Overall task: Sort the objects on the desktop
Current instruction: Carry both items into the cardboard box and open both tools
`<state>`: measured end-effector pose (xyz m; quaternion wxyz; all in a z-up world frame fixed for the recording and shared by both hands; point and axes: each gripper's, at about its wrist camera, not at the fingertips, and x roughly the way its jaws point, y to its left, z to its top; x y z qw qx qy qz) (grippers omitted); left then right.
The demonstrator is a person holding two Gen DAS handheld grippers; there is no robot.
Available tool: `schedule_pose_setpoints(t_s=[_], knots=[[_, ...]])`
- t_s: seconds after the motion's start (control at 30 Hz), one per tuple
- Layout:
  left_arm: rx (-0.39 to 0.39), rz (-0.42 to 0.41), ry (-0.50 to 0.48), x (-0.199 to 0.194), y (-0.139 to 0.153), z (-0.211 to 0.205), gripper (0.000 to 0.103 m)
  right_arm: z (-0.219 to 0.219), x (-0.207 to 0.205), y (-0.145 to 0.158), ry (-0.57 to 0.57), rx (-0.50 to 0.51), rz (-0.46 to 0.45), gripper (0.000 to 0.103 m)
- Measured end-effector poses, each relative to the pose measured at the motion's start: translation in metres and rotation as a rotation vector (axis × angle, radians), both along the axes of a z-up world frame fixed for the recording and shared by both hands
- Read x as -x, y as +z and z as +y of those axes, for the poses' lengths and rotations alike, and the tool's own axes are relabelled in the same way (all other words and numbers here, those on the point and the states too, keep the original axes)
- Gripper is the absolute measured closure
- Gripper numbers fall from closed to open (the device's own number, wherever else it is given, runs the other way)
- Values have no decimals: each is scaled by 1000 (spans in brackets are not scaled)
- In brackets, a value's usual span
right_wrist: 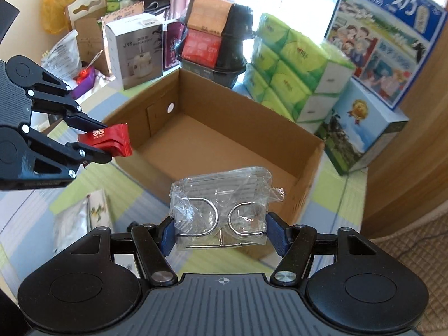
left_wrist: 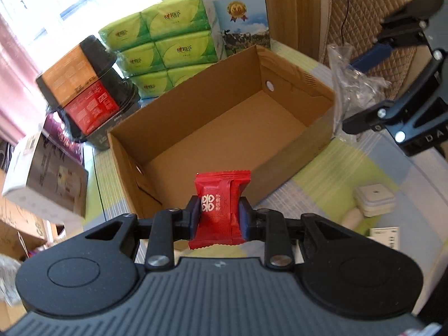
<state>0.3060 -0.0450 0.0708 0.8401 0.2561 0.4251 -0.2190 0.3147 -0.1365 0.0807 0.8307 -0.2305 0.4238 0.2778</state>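
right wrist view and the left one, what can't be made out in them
- Red packet: small print too small to read in either view; its sides are covered by the left tongs.
- Clear plastic bag: in the right tongs; crinkled film and glare hide the metal wire piece inside beyond its two loops.
- Cardboard box: the near inner corner is hidden by the packet in the left wrist view, by the bag in the right wrist view.
- White container: blurred, near the left wrist view's edge.

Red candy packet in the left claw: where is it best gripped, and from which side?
Grip the red candy packet across its puffy middle, claw fingers on the two long flat sides, approaching from the crimped end, as the left claw does now. The crimped ends are thin and would likely slip.
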Motion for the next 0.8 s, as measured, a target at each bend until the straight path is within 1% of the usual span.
schedule_pose_setpoints(t_s=[0.07,0.13,0.2,0.3,0.5,0.67,0.73,0.8], knots=[[-19,18,-11,-20,-4,-2,79,6,-18,-4,-10,20,2,40],[-21,21,-2,-36,-8,-3,79,10,-34,-7,-31,26,-9,40],[-1,23,23,-52,-13,-4,79,15,-51,-11,-58,23,-13,40],[20,28,56,-69,-23,-5,79,20,-72,-21,-82,27,5,40],[13,53,79,-93,-49,-8,79,21,-91,-54,-102,57,60,40],[35,78,104,-104,-68,-8,77,18,-99,-75,-110,54,99,40],[39,81,109,-106,-72,-8,75,18,-102,-81,-115,54,105,40],[48,74,122,-108,-74,-7,71,16,-104,-84,-125,48,113,40]])
